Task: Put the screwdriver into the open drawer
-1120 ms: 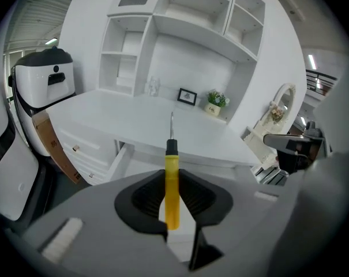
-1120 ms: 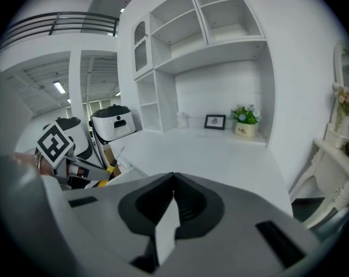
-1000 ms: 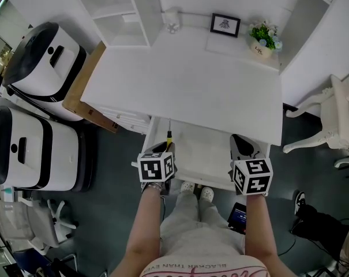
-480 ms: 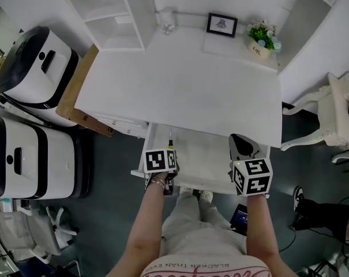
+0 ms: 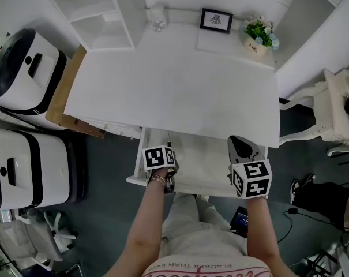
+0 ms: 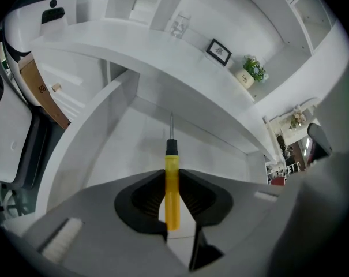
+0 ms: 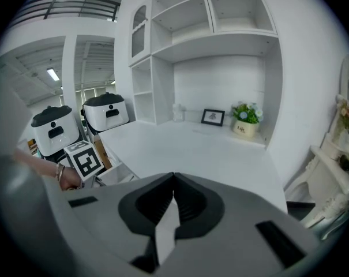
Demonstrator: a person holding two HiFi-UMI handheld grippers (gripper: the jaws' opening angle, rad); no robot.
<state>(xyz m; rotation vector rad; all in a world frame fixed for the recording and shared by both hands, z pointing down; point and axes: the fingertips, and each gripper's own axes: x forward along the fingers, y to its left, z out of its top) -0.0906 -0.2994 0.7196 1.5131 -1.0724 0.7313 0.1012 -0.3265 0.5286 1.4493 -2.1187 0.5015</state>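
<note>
The screwdriver (image 6: 172, 186) has a yellow handle, a black collar and a thin metal shaft. My left gripper (image 6: 172, 183) is shut on the handle, and the shaft points down into the open white drawer (image 6: 134, 149). In the head view the left gripper (image 5: 165, 146) hangs over the drawer's left part (image 5: 203, 160), with the screwdriver's tip (image 5: 168, 136) near the back under the desk edge. My right gripper (image 5: 239, 138) stays over the drawer's right end. Its jaws are shut with nothing between them, and it (image 7: 174, 175) faces the desk top (image 7: 197, 154).
The white desk (image 5: 180, 91) overhangs the back of the drawer. A picture frame (image 5: 215, 20) and a flower pot (image 5: 258, 41) stand at its far edge. White machines (image 5: 24, 68) and a brown board (image 5: 64, 97) are on the left, a white chair (image 5: 336, 108) on the right.
My left gripper has sunk toward the drawer with the screwdriver and tipped more steeply down. The right gripper has shifted only slightly.
</note>
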